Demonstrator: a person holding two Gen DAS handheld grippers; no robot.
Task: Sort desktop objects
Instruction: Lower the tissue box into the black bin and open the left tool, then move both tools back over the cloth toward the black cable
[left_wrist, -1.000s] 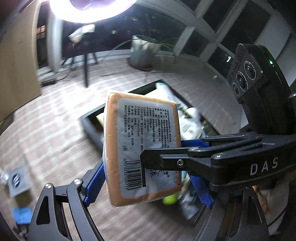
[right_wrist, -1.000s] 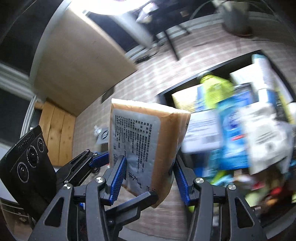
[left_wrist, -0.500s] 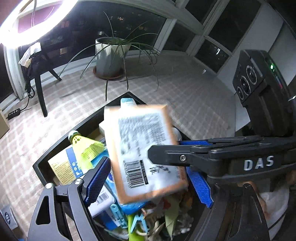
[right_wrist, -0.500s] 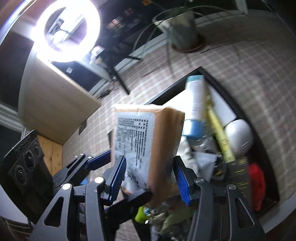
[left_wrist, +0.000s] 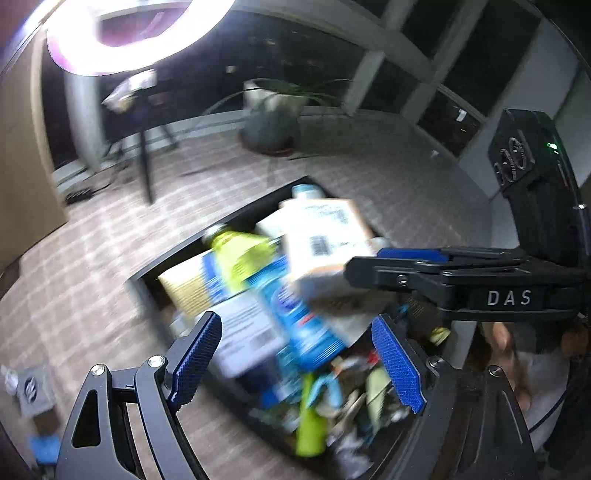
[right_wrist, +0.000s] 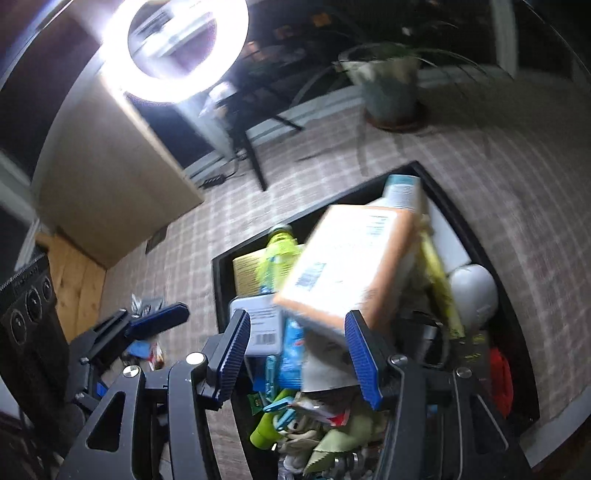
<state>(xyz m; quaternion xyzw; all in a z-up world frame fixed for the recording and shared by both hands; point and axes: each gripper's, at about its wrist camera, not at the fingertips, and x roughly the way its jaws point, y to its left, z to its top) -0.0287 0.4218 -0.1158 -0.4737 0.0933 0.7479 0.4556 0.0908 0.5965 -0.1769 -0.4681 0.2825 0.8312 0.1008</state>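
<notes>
An orange tissue pack with a white label (right_wrist: 354, 258) lies tilted on top of the pile in the black bin (right_wrist: 219, 291), clear of both grippers. It also shows blurred in the left wrist view (left_wrist: 325, 236). My right gripper (right_wrist: 299, 354) is open just in front of and below the pack. My left gripper (left_wrist: 295, 362) is open over the bin (left_wrist: 147, 291), empty. The right gripper's finger crosses the left view (left_wrist: 406, 273).
The bin holds a yellow-green bottle (right_wrist: 277, 254), a blue pouch (left_wrist: 295, 325), white boxes, a white round object (right_wrist: 472, 291), a red item (right_wrist: 500, 373) and clips. A potted plant (right_wrist: 388, 85), ring light (right_wrist: 173, 48) and small items on the floor at left (left_wrist: 33, 387).
Both grippers opened and let go of the tissue pack. It dropped onto the pile in the bin and now lies tilted there. Both views swung slightly.
</notes>
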